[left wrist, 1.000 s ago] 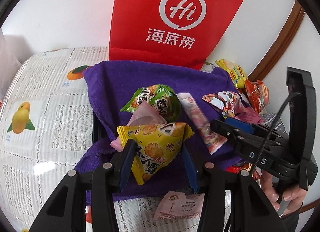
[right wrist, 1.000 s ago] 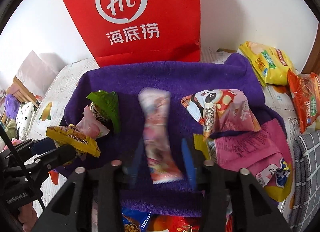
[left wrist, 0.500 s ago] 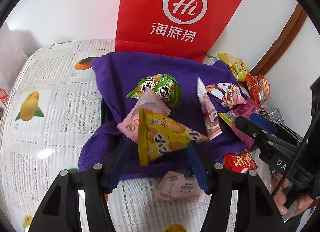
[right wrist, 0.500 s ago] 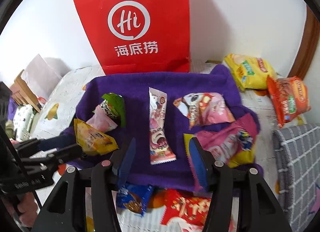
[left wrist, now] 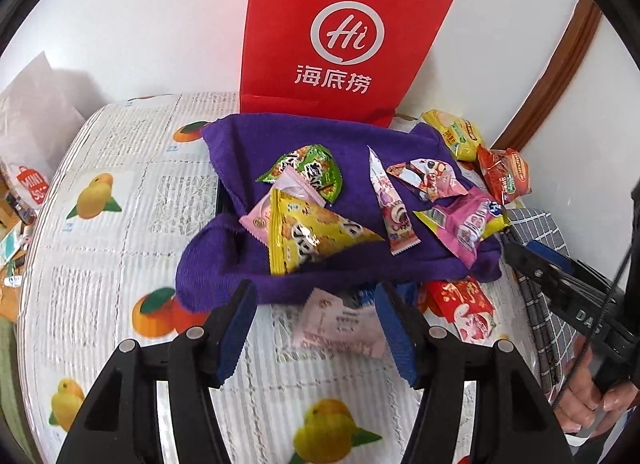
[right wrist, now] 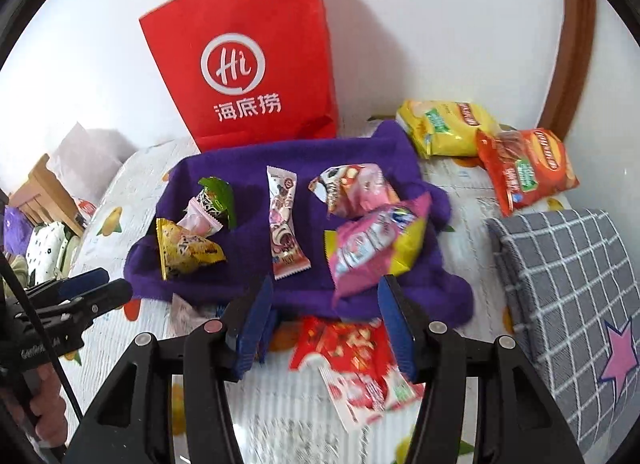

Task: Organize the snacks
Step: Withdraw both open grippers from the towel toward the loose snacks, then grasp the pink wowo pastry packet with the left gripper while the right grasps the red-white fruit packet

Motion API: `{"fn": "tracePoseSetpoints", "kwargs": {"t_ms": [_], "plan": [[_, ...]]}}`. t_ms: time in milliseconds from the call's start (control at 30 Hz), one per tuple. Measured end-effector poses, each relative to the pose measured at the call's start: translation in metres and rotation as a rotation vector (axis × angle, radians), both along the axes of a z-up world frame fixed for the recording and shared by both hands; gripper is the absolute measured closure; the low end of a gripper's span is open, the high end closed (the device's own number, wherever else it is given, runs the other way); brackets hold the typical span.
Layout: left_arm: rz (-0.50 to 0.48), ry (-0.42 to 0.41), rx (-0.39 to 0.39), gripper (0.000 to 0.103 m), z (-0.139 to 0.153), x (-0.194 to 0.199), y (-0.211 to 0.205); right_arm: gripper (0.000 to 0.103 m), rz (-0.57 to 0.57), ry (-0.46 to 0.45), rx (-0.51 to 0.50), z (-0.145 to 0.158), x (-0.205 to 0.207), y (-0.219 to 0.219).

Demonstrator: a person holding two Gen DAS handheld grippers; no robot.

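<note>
Both grippers released and empty: left gripper [left wrist: 314,328] and right gripper [right wrist: 324,318] each have jaws apart with nothing between the pads, hovering over the near edge of the purple towel [right wrist: 248,168].

Step in hand looks like a gap between placements. Six packets lie on the towel: yellow triangle pack [left wrist: 308,234], pale pink packet [left wrist: 276,204] and green pack [left wrist: 310,170] stacked together at its left side, long pink stick [right wrist: 284,224] in the middle, panda pack [right wrist: 352,188] and pink-yellow pouch [right wrist: 372,244] at the right.

Still off the towel: pale sachet [left wrist: 340,324] and red wrapper [right wrist: 352,348] by the near edge, yellow chip bag [right wrist: 444,126] and orange chip bag [right wrist: 528,166] past the far right corner.

Next move, my read: go for one of the near strays (both flat on the tablecloth [left wrist: 120,224], so a low pinch on a wrapper edge).

Hard to tell:
- Something dark under the towel's left edge, maybe a tray.
- A blue wrapper behind the right gripper's left finger, mostly covered.
- Red wrapper is motion-blurred.
- Red paper bag [right wrist: 248,64]: can't see inside.
</note>
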State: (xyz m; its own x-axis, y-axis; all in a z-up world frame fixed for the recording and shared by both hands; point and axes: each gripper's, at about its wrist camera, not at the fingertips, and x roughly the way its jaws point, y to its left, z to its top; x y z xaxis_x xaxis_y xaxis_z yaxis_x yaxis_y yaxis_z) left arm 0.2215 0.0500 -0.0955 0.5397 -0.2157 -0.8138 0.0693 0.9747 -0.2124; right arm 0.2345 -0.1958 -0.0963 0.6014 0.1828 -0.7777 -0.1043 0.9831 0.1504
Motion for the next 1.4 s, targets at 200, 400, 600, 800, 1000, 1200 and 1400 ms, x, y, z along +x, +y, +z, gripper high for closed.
{"fn": "tracePoseSetpoints", "kwargs": {"t_ms": [200,400,600,800,1000,1200,1400], "plan": [[0.032,0.012,-0.007,0.035,-0.002,-0.014,-0.007,0.048,-0.023,0.023,0.040,-0.008,-0.025,-0.027],[0.029,0.032,0.027,0.029,-0.018,-0.022,-0.016,0.044,-0.005,0.083,0.033,-0.046,-0.039,-0.036],[0.025,0.069,-0.011,0.029,-0.041,-0.021,-0.019,0.035,0.035,0.094,0.020,-0.080,-0.043,-0.033],[-0.015,0.069,0.013,0.029,-0.055,-0.018,-0.029,0.024,0.081,0.066,-0.026,-0.100,-0.037,-0.025],[-0.043,0.066,0.010,0.029,-0.062,-0.013,-0.035,0.020,0.094,0.056,-0.079,-0.112,-0.027,-0.018],[-0.058,0.081,0.001,0.029,-0.073,-0.004,-0.040,0.014,0.106,0.049,-0.139,-0.118,-0.020,-0.014],[-0.036,0.087,0.031,0.028,-0.084,0.006,-0.041,0.007,0.081,0.058,-0.131,-0.120,-0.011,-0.018]]}}
